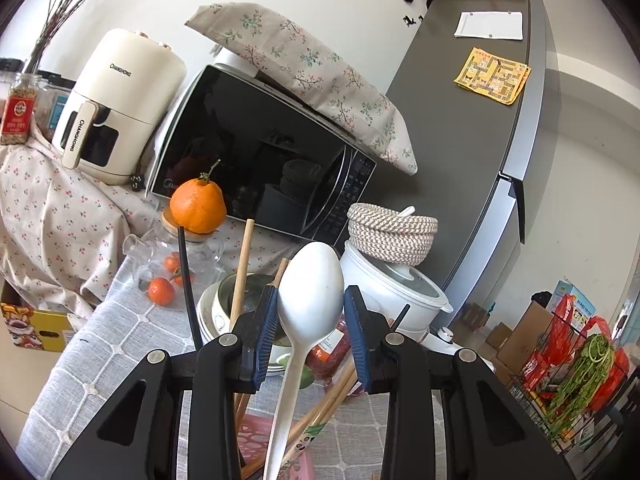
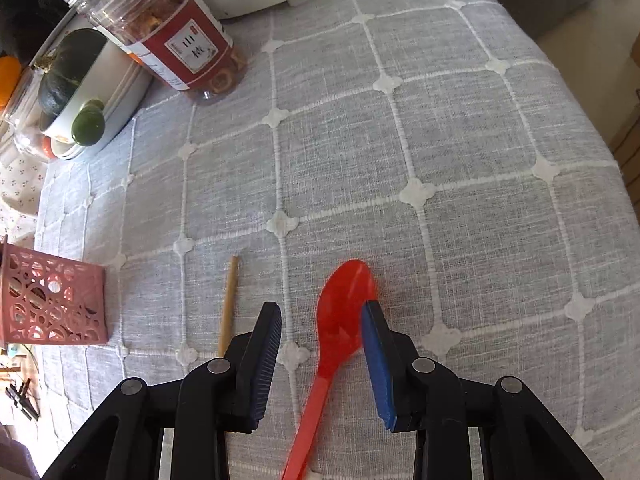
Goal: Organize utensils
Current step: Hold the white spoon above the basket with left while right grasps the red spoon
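The left tongs (image 1: pixel 310 312) point nearly level across a kitchen table. Between their blue pads stands a white spoon (image 1: pixel 310 284), bowl upward, handle running down out of view. The pads sit against the spoon's edges on both sides, so it looks pinched, though the contact is hard to confirm. Below and behind the pads, several wooden chopsticks (image 1: pixel 324 404) poke up from a pink holder (image 1: pixel 256 436).

The right tongs (image 2: pixel 322 322) point steeply down at a grey checked tablecloth (image 2: pixel 440 140). Their pads are spread and grip nothing. A red spoon (image 2: pixel 340 320) lies flat on the cloth between them, bowl away, handle toward the camera; its bowl runs under the right-hand pad, and the picture does not settle whether they touch. A single chopstick (image 2: pixel 229 304) lies just left of the left-hand pad. Further left stands the pink holder (image 2: pixel 56 300).

Judging by this, the step in hand is picking up the red spoon. The next move likely calls for centring the pads on the spoon, pinching it, then carrying it left to the holder.
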Available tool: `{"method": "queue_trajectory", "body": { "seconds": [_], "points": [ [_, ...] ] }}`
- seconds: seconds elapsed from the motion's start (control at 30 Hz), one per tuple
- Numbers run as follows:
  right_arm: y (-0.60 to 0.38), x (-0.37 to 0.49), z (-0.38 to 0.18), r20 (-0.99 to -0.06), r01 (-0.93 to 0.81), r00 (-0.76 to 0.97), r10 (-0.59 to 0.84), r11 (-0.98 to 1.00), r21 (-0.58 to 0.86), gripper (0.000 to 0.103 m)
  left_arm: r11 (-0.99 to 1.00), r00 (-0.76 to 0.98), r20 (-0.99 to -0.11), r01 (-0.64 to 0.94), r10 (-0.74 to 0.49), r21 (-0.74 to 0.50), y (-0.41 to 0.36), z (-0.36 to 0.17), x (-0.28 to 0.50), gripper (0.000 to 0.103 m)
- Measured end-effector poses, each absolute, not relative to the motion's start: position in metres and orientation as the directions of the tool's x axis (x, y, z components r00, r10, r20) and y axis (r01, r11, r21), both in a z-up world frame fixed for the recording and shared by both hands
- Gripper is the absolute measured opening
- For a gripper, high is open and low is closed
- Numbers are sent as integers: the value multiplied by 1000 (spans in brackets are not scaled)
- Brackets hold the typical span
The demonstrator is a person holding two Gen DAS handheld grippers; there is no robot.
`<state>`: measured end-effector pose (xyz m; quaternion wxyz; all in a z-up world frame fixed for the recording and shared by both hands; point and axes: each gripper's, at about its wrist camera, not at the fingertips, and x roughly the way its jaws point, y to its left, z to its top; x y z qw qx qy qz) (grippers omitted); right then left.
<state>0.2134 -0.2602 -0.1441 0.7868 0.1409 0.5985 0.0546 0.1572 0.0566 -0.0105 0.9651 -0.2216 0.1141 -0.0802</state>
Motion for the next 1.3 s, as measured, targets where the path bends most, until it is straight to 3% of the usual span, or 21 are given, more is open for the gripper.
{"method": "queue_trajectory", "body": {
  "seconds": [0.1,0.23,0.37,0.5,0.53,0.57,0.6,0.67,0.7,0.77,1.3],
  "points": [
    [-251,214,-141,-943,72,292,158,980,186,38,898,964,-173,112,-202,-426,52,-9,155,36],
    [-247,210,-131,-937,52,322,138,985,163,38,904,967,-162,117,-199,-411,49,-7,153,36],
    [-252,207,-123,-931,58,342,126,986,154,59,905,970,-158,107,-187,-412,51,-8,154,36],
    [-253,208,-137,-944,62,306,123,987,149,60,908,970,-165,99,-180,-408,51,-10,155,36],
    [-252,208,-142,-948,63,298,114,988,139,57,909,970,-164,98,-178,-405,50,-10,155,36],
    [-248,208,-140,-940,48,330,83,993,104,47,912,971,-162,97,-174,-399,50,-10,155,36],
    [-243,209,-141,-943,25,328,61,997,73,31,915,972,-160,95,-170,-393,50,-10,154,36],
    [-240,207,-141,-937,17,346,47,998,56,28,919,975,-153,93,-162,-384,49,-10,153,36],
    [-240,206,-141,-935,22,352,46,998,57,13,920,976,-148,93,-160,-381,48,-11,153,36],
    [-243,206,-138,-929,32,364,68,996,85,3,921,977,-145,91,-156,-378,48,-13,153,36],
    [-249,183,-61,-767,3,597,236,955,297,3,924,964,-220,56,-149,-379,49,-33,156,38]
  ]
}}
